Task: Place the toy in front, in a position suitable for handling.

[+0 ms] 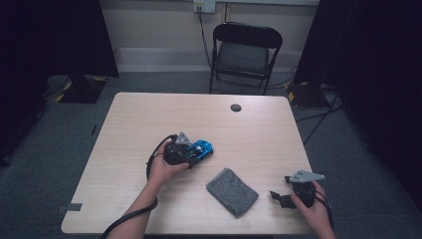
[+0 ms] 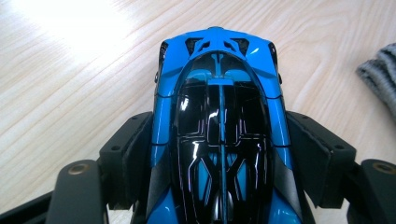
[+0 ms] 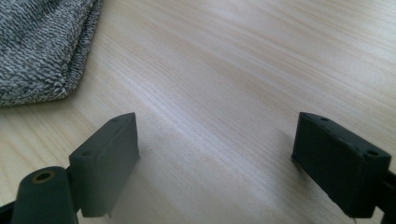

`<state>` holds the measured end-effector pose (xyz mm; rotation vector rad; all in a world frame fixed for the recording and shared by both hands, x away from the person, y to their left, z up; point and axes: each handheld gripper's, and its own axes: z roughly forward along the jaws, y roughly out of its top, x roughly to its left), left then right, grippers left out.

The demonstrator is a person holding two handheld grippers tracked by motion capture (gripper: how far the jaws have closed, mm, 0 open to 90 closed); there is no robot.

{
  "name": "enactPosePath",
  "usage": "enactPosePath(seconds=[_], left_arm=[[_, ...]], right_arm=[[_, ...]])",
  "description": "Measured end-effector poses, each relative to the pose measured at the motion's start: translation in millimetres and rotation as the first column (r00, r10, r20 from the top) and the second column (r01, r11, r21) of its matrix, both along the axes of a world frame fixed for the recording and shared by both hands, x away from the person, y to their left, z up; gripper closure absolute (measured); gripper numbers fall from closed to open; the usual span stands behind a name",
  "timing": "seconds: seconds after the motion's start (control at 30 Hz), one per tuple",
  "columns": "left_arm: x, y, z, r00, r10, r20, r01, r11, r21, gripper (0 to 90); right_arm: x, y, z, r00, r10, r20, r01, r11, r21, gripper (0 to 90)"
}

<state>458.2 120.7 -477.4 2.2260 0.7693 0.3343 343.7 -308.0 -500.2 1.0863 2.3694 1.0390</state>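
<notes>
**Blue toy car between the left jaws, right gripper idle**

I see the left gripper (image 1: 191, 154) near the middle of the wooden table (image 1: 149, 114), a little toward the person's side. It has a blue toy sports car (image 1: 200, 149) between its two black jaws. In the left gripper view the car (image 2: 219, 135) lies with its long axis along the line of the jaws: one end is hidden down between the jaws, the other end points away from the camera. In the high view this far end points to the right and slightly toward the far edge of the table. Which end is the nose I cannot tell for sure. The jaws stand wide, one on each flank of the body, and both pads seem to touch the blue sides, so I read it as a grip on the car. The roof is glossy black with blue lines. I can read no brand, label or writing on it.

The right gripper (image 1: 283, 198) rests near the right front corner of the table. In the right gripper view its jaws are wide apart, with bare wood between them.

A folded grey cloth (image 1: 232, 191) lies between the two grippers, just beside the car but not touching it.
</notes>
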Motion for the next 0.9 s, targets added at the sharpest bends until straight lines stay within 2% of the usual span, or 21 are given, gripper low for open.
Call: enactPosePath(seconds=[0.2,0.43,0.5,0.83,0.9], left_arm=[[-4.0,-14.0,0.3,0.9999,-0.015,-0.005,0.015,0.9998,-0.013,27.6],[-6.7,-33.4,-6.4,0.9993,-0.033,-0.02,0.033,0.9994,0.008,27.6],[-7.1,-38.3,-8.0,0.9993,-0.038,-0.006,0.038,0.9992,0.01,27.6],[-6.8,-41.8,-11.6,0.9993,-0.031,-0.023,0.031,0.9994,0.018,27.0],[-7.5,-42.0,-8.3,0.9991,-0.04,-0.01,0.04,0.9983,0.041,26.0]], right_arm=[[0.0,0.0,0.0,1.0,0.0,0.0,0.0,1.0,0.0,13.3],[-0.1,0.0,0.1,1.0,-0.001,0.0,0.001,1.0,-0.002,13.4],[-0.1,0.0,0.1,1.0,-0.001,0.0,0.001,1.0,-0.002,13.3],[0.0,0.0,0.0,1.0,0.0,0.0,0.0,1.0,0.0,13.3],[-0.1,0.0,0.1,1.0,-0.001,0.0,0.001,1.0,-0.002,13.3]])
